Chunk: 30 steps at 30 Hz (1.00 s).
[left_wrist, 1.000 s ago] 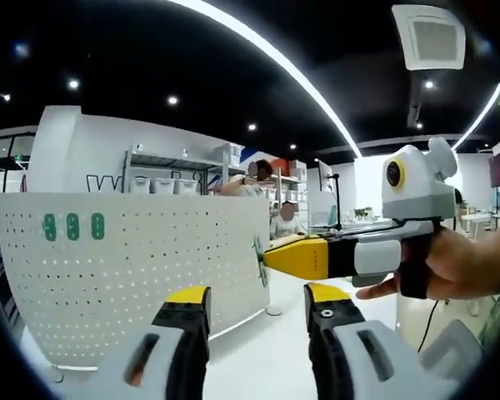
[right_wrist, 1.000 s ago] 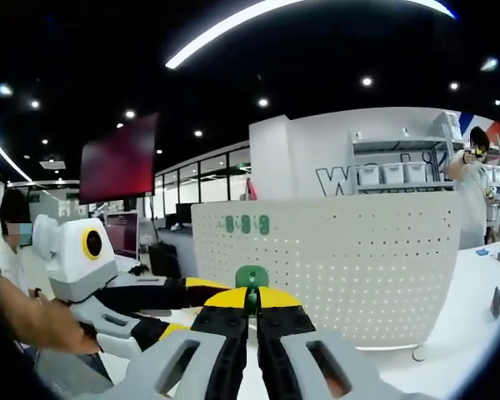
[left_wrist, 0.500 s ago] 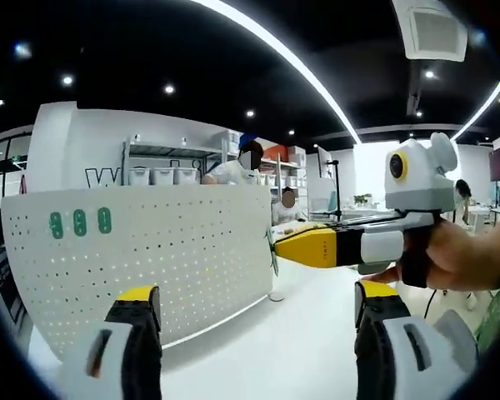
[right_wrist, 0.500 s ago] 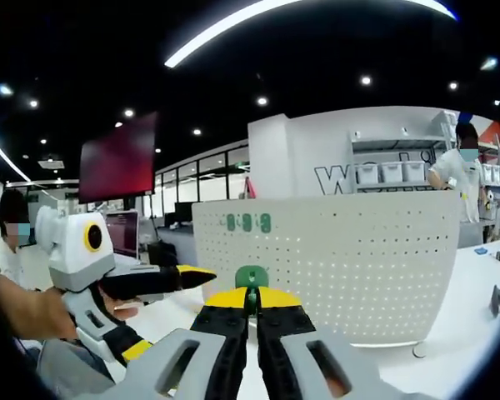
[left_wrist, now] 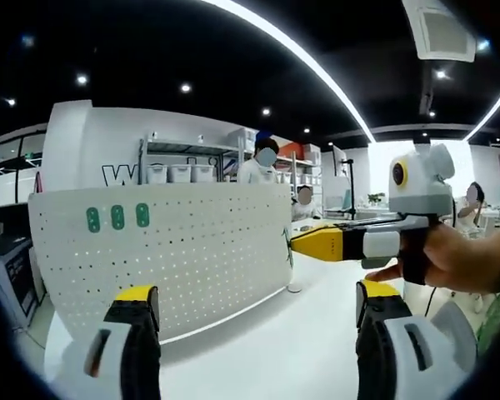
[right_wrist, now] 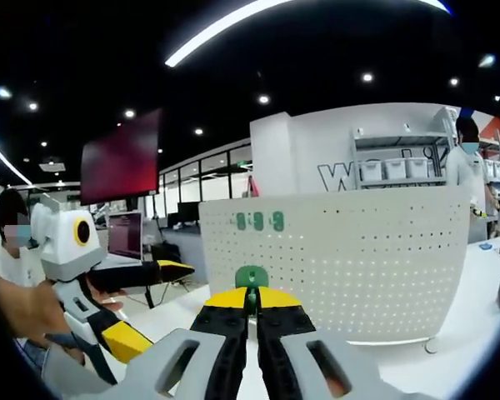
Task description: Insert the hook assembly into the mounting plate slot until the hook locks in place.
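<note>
A white perforated mounting plate (left_wrist: 175,250) stands upright on the table, with three green hooks (left_wrist: 117,218) set in its upper left. In the left gripper view my left gripper (left_wrist: 258,304) is open wide in front of the plate, nothing between its fingers. My right gripper (left_wrist: 317,244) comes in from the right, held by a hand, its yellow tips close to the plate's right edge. In the right gripper view my right gripper (right_wrist: 251,298) is shut on a small green hook assembly (right_wrist: 251,276), facing the plate (right_wrist: 367,267) and its green hooks (right_wrist: 261,221). The left gripper (right_wrist: 142,304) is open at the left.
The plate rests on a white table (left_wrist: 267,358). Behind it are shelves with white bins (left_wrist: 179,172) and standing people (left_wrist: 258,167). A dark red screen (right_wrist: 121,158) hangs at the left of the right gripper view, with desks and monitors (right_wrist: 125,233) below.
My left gripper's jaws have opened wide from a narrower gap. The left view has shifted so the plate sits further right. The right gripper stays shut on the green hook assembly.
</note>
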{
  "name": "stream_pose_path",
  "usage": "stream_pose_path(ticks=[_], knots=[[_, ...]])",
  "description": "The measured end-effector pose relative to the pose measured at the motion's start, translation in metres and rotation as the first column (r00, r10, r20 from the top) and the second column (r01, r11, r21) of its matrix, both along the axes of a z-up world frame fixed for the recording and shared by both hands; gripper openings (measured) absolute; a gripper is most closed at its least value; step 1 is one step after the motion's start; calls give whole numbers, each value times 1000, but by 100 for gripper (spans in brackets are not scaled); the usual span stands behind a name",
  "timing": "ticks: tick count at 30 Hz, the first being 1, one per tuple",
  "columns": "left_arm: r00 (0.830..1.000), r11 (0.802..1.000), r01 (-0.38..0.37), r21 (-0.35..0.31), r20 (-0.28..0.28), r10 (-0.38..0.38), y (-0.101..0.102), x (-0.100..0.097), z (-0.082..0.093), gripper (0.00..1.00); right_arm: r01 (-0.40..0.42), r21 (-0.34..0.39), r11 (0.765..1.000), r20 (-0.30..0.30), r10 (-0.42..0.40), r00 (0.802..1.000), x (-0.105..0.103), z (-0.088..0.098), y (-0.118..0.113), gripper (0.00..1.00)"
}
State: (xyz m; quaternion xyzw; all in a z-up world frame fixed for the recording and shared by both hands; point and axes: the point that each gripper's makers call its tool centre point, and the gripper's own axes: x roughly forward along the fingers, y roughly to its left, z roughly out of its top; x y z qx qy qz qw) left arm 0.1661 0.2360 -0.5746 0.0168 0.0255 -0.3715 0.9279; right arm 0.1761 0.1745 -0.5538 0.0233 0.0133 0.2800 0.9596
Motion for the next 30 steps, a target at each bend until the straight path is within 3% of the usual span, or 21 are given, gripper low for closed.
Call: stream_pose_path(ticks=[12, 30], knots=[[1000, 1000, -17, -7, 5, 17, 33, 4, 3, 100, 7, -17, 1000, 12, -7, 1000, 14, 6, 21, 1], [1000, 1000, 15, 11, 12, -15, 35, 10, 5, 98, 107, -48, 993, 108, -101, 989, 65, 46, 19, 0]])
